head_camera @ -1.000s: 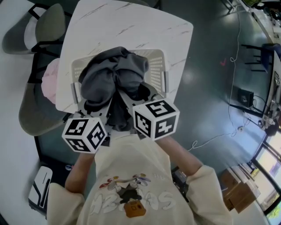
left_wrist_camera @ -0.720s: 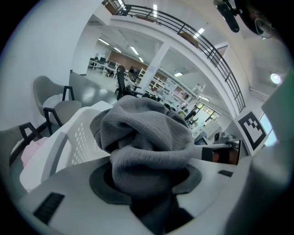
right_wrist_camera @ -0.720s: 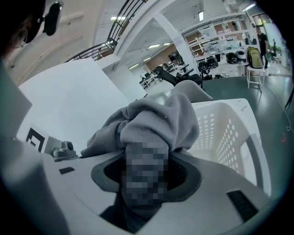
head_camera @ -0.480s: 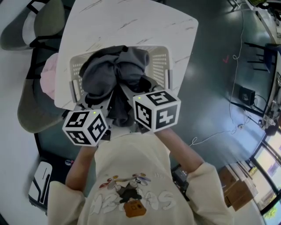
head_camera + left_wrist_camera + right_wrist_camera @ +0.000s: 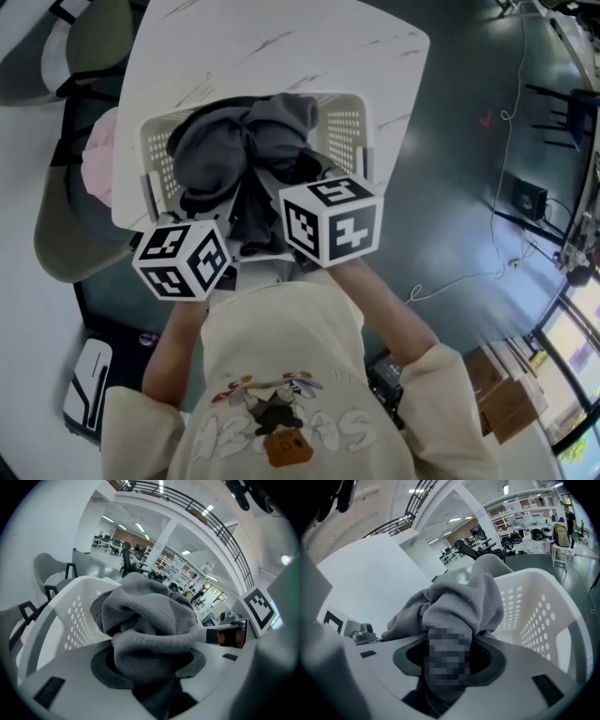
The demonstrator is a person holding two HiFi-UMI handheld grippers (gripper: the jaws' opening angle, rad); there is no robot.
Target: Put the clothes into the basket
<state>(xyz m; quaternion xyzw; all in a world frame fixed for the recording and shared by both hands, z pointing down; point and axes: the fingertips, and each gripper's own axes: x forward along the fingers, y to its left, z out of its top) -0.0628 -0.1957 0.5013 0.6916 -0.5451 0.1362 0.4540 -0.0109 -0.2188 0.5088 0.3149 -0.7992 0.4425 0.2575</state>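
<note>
A bunched grey garment hangs over the white perforated basket and partly fills it. The basket stands at the near edge of the white marble table. My left gripper and right gripper are side by side at the basket's near rim, each shut on a fold of this garment. In the left gripper view the cloth bulges out of the left gripper, with the basket wall to its left. The right gripper view has the cloth in the right gripper and the basket wall to its right. The fingertips are hidden by cloth.
A grey chair with a pink item on it stands left of the table. Another chair is at the far left. Dark floor with cables lies to the right. A person's torso fills the bottom of the head view.
Both grippers have sunk a little with the grey garment, and the bundle now sits lower over the basket. The grip on the cloth is unchanged.
</note>
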